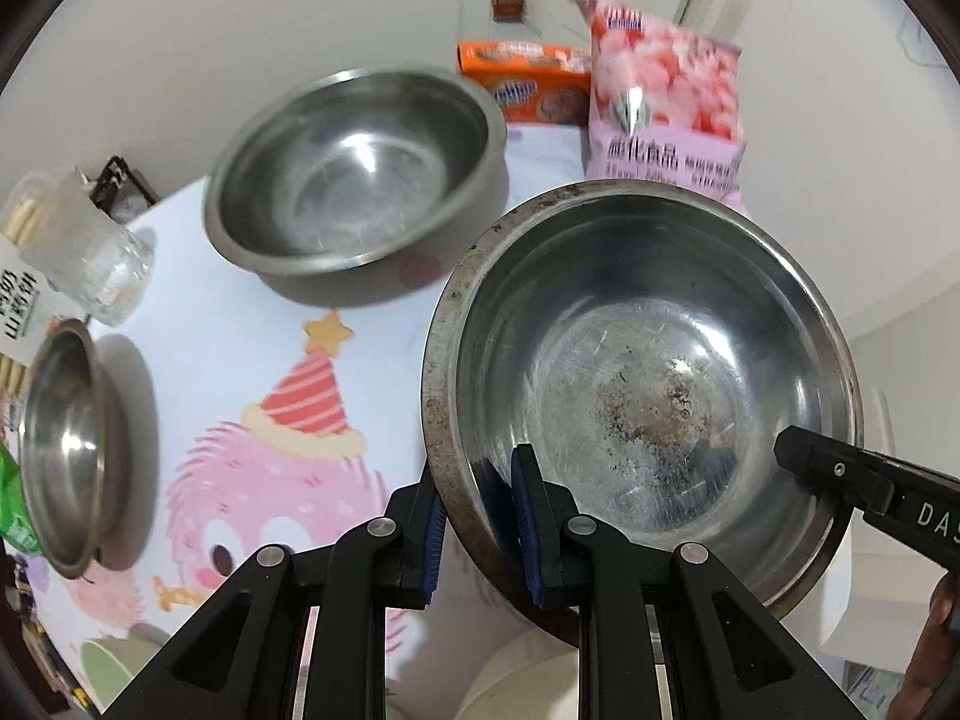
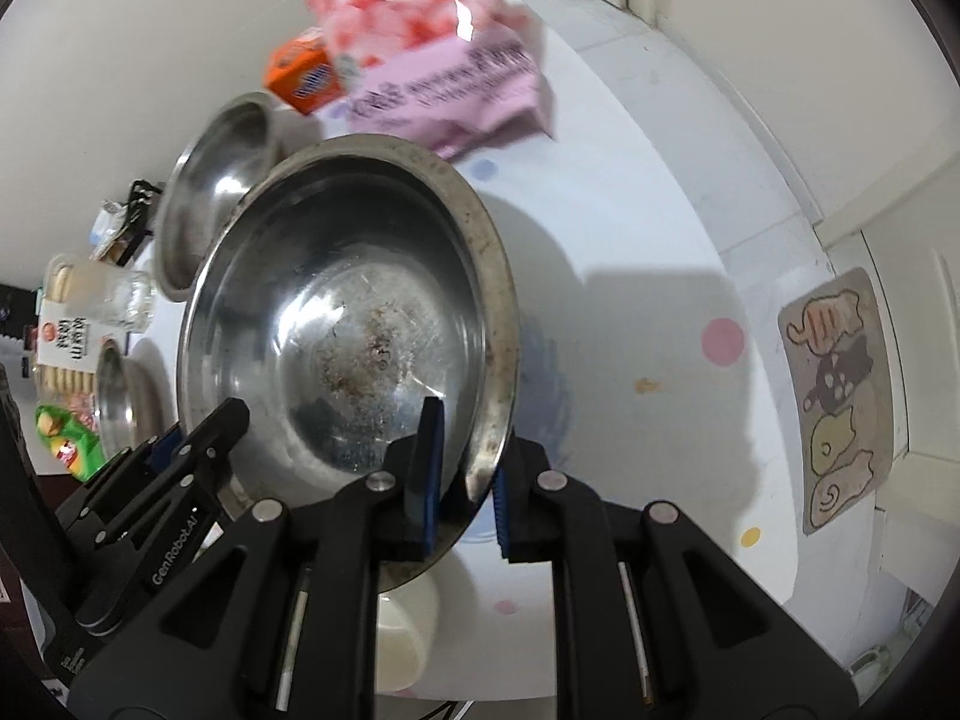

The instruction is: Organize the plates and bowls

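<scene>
Fingers of both my left gripper [image 1: 477,531] and right gripper [image 2: 468,480] pinch opposite rims of the stained steel bowl [image 1: 648,384], lifted over the table's [image 1: 252,360] near edge; the empty steel bowl [image 1: 354,174] lies ahead-left, nearer my left.

Motion blur is softening the far steel bowl [image 1: 354,180] and the pink snack bag [image 1: 663,102]; its print is staying unreadable. The orange box [image 1: 522,81] is sitting partly hidden behind that bag. The small bowl [image 1: 69,450] is being distorted near the left edge, where a green packet [image 1: 15,510] is cut off. The right gripper [image 1: 864,492] is showing only as one finger entering the left wrist view. The stained bowl [image 2: 354,324] is hiding most of the bowl behind it.
</scene>
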`<action>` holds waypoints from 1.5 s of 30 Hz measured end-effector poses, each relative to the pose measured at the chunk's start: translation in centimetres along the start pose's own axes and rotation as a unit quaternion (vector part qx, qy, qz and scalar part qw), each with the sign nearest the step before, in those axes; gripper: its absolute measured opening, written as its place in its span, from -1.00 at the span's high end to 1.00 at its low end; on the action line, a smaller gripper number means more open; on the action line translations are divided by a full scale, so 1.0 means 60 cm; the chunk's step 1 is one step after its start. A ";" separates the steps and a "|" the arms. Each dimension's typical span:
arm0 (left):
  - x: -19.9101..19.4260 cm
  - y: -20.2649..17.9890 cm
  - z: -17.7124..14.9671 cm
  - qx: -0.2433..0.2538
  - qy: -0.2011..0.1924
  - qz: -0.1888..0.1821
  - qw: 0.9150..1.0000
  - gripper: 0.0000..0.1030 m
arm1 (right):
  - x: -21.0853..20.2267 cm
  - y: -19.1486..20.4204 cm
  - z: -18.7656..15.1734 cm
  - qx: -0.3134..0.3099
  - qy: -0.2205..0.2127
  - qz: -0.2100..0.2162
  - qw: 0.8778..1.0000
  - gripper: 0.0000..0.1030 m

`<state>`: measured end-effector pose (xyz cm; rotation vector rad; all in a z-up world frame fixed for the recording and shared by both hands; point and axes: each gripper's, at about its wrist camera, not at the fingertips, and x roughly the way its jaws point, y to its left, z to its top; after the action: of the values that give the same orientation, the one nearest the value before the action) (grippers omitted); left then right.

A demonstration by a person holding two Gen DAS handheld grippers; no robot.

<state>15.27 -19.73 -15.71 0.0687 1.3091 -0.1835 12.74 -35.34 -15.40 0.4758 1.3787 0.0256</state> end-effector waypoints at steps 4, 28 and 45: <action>0.016 -0.006 0.002 -0.010 0.021 0.005 1.000 0.61 | 0.023 -0.019 0.000 0.005 0.014 0.002 1.000 0.68; -0.043 0.087 0.001 -0.086 -0.007 -0.021 0.996 -0.41 | -0.026 -0.057 -0.040 0.075 -0.011 -0.009 0.997 -0.43; -0.005 0.084 -0.004 -0.030 0.027 -0.001 0.999 -0.42 | 0.014 -0.062 -0.081 0.138 0.000 0.013 0.990 -0.44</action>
<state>15.83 -14.72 -15.78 0.0222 1.3677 -0.1452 7.37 -36.99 -17.97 0.7245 1.3824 -0.1464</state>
